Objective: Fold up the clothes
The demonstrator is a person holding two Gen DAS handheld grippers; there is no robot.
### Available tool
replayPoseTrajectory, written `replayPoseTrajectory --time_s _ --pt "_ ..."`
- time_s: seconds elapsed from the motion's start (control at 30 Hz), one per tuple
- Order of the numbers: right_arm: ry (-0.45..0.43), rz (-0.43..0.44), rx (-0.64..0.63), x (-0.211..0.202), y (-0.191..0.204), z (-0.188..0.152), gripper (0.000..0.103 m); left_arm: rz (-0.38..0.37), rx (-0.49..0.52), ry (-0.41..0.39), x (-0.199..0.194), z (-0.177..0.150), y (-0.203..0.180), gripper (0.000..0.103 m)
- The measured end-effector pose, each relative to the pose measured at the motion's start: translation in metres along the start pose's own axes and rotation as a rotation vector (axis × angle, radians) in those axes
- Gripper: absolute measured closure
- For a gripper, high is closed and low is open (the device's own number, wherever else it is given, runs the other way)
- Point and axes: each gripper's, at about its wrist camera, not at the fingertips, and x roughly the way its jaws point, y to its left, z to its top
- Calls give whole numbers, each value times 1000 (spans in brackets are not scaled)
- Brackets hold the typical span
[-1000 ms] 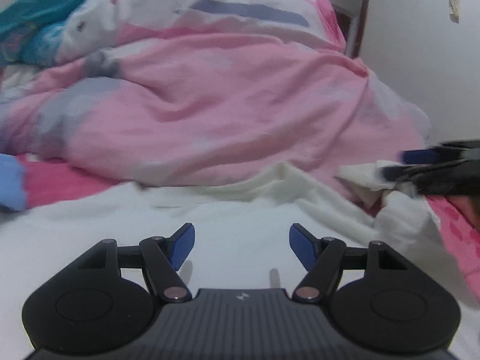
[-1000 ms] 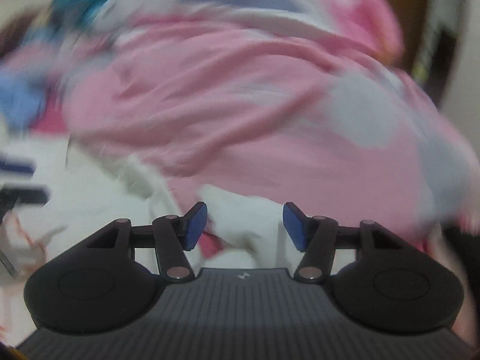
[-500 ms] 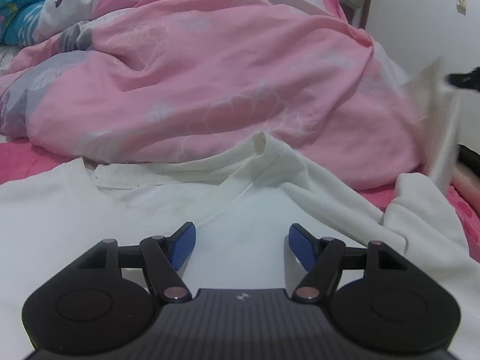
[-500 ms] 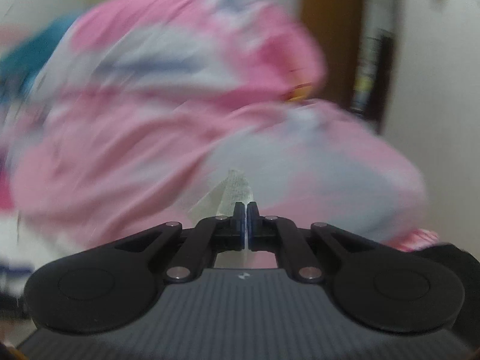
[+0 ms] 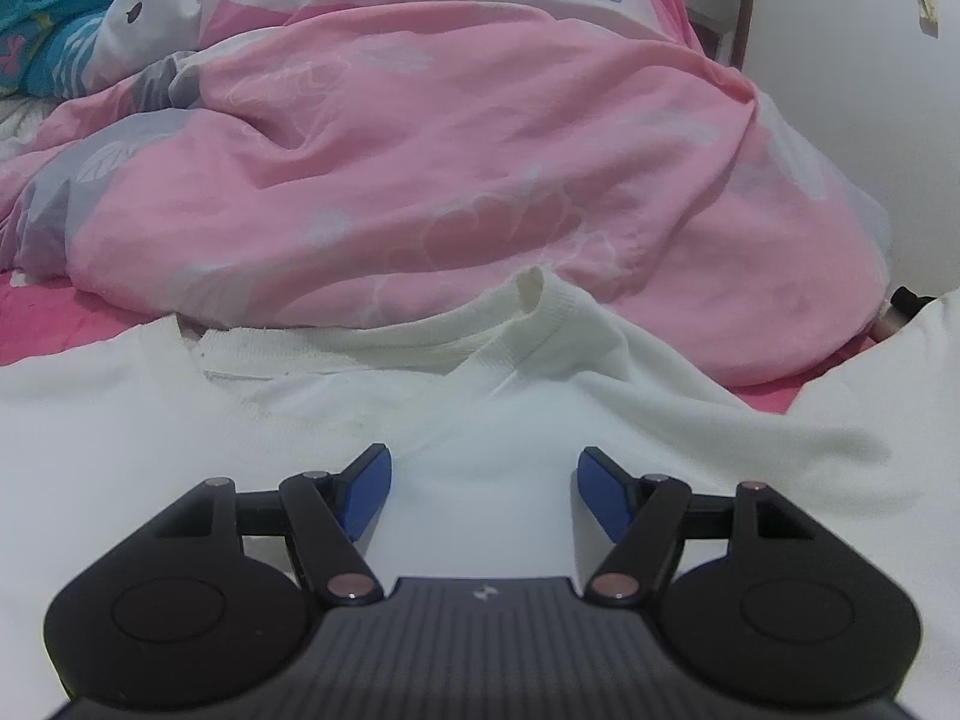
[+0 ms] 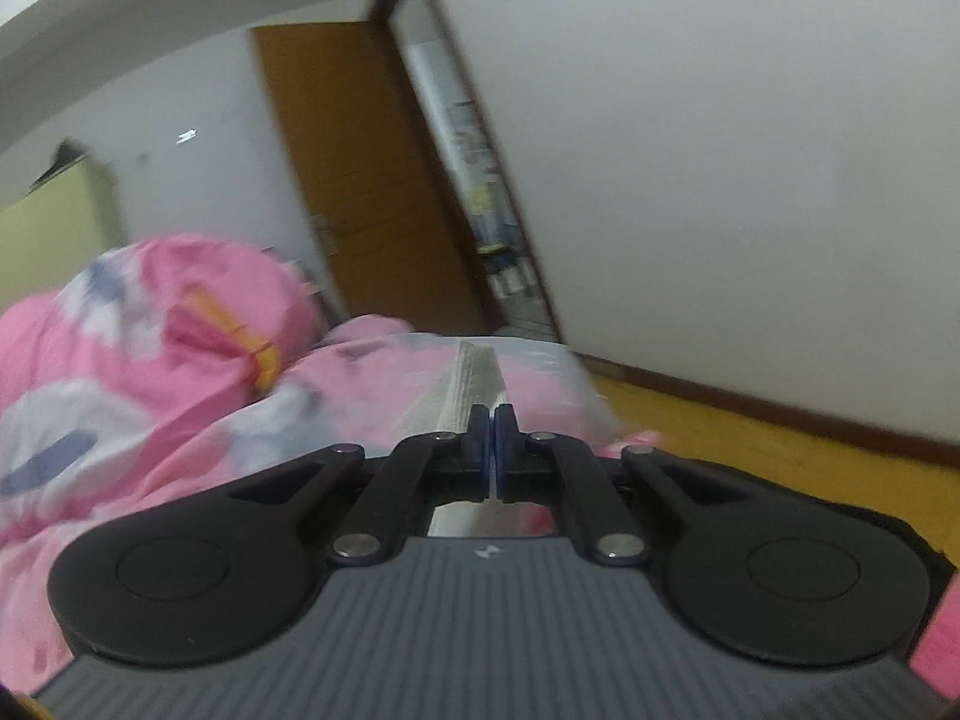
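Note:
A white knit sweater [image 5: 240, 438] lies flat on the bed, its ribbed collar [image 5: 384, 348] toward the pink duvet. My left gripper [image 5: 483, 468] hovers low over the sweater's chest, open, with nothing between its blue pads [image 5: 366, 492]. One white sleeve [image 5: 900, 372] rises out of the picture at the right edge of the left wrist view. In the right wrist view my right gripper [image 6: 493, 420] is shut on a thin ribbed edge of the white sweater [image 6: 474, 372], which sticks out past the pads. This view is tilted and faces the room.
A crumpled pink duvet [image 5: 480, 180] is heaped right behind the collar, on a pink sheet [image 5: 60, 324]. Teal cloth [image 5: 42, 30] lies at the far left. The right wrist view shows a brown door [image 6: 360, 180], a white wall [image 6: 750, 180] and yellow floor [image 6: 750, 444].
The right gripper shut on the white cloth, then swung up and to the right while rolling, lifting the sleeve. The left gripper sank toward the sweater, then held still, open throughout.

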Motion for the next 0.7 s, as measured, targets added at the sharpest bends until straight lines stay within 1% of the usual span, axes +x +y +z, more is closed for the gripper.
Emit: replayPoseTrajectory --time_s 0.13,0.27,0.33,0.37,0.4,0.47,0.5,0.57,0.6,0.63,0.7 --pt "12 -38 144 5 -47 -12 103 -3 -2 -4 0 -1 1 33" --pt "-30 -42 270 -3 -80 -20 103 -7 -7 -6 0 -1 1 32" --pt "-32 -64 308 -6 -91 -22 103 -7 -7 -6 0 -1 1 32" --pt "-23 -87 301 -7 -94 -22 103 -7 -7 -5 0 -1 1 32" --pt "-11 -108 287 -8 -95 -23 103 -7 -7 -5 0 0 1 32" --pt "9 -120 261 -10 -92 -24 103 -8 -7 -5 0 0 1 32" --pt "23 -116 227 -11 -85 -26 103 -8 -8 -5 0 0 1 32" --pt "60 -79 95 -17 -60 -30 102 -8 -7 -5 -1 0 1 32" --pt "82 -55 23 -20 -44 -33 101 -9 -8 -5 -1 0 1 32" --pt "118 -10 -65 -23 -22 -39 100 -10 -9 -5 -1 0 1 32" --pt "221 129 -233 -23 30 -62 100 -12 -12 -7 -1 -1 2 32"
